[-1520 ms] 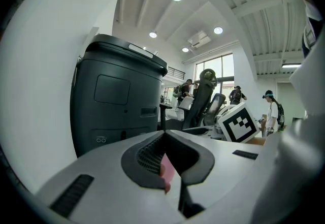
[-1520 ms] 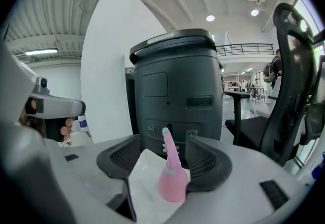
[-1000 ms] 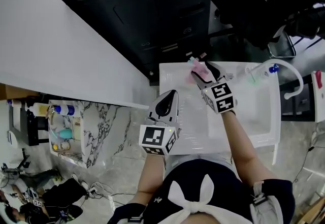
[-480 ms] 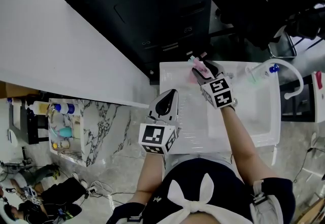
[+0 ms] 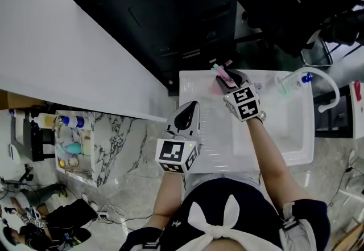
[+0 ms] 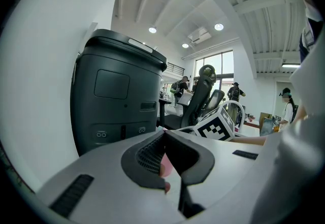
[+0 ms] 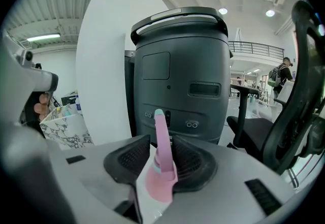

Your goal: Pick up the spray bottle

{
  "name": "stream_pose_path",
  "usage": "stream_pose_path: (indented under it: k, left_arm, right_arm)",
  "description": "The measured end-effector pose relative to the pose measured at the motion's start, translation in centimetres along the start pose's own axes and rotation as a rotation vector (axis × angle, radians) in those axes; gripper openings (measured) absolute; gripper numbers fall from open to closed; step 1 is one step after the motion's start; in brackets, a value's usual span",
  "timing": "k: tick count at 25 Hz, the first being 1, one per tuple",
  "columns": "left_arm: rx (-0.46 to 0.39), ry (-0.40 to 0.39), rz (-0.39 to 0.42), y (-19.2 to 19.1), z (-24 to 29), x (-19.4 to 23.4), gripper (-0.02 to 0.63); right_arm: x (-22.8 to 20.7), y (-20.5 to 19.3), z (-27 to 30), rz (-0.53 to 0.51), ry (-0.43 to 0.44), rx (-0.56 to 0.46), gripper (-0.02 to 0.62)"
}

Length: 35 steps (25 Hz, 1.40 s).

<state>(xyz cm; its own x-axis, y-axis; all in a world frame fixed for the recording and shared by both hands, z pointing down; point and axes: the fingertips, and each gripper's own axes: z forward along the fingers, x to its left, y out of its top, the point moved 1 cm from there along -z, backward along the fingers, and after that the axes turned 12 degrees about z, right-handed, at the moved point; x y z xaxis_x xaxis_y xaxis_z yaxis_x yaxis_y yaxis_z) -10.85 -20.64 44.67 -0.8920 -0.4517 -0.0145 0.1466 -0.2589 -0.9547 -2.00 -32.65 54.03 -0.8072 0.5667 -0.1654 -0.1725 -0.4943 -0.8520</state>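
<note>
Two hand-held grippers are in play over a white desk (image 5: 281, 133), each carried on one of the person's arms. The right hand-held gripper (image 7: 162, 151) reaches out to the desk's far left corner, and its jaws have just been closing. They now grasp the spray bottle (image 7: 162, 180), with one ribbed pad against each side of its narrow neck. The bottle is pink with a pale teal ring and a teal tip. It stands upright between the jaws, the slim top rising above them and the rounder body hanging below. From these views I cannot tell whether its base rests on the desk.

The left hand-held gripper (image 6: 163, 133) is clenched, its jaw tips meeting in a point. A small pinkish patch shows in the gap behind the tips, and what it is cannot be made out. This gripper sits nearer the person and to the left of the right one, well apart from the bottle, above the desk's left edge. The right gripper's marker cube (image 6: 217, 125) shows just beyond its tips.

Straight ahead of both grippers, past the desk's far edge, stands a tall dark grey bin-shaped unit (image 7: 180, 75) with a lid and small round ports low on its front. Right of the right gripper, a black office chair (image 7: 299, 121) fills the side of the view. At the desk's far right corner, a white tube (image 5: 325, 80) arches upward. Left of the left gripper, a marble-patterned cart (image 5: 108, 150) holds several bottles.
</note>
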Motion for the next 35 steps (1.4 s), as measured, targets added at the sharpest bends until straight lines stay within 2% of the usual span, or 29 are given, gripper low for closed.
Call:
stream_pose_path:
  k: [5,35]
  left_arm:
    - [0.003,0.003,-0.003,-0.21,0.02,0.04,0.026]
    - [0.002,0.008,0.020,0.29,-0.81,-0.64,0.026]
  right_arm:
    - [-0.23,-0.26,0.29,-0.009,-0.012,0.018,0.107]
    - [0.06,0.07,-0.03,-0.002,-0.008,-0.018,0.098]
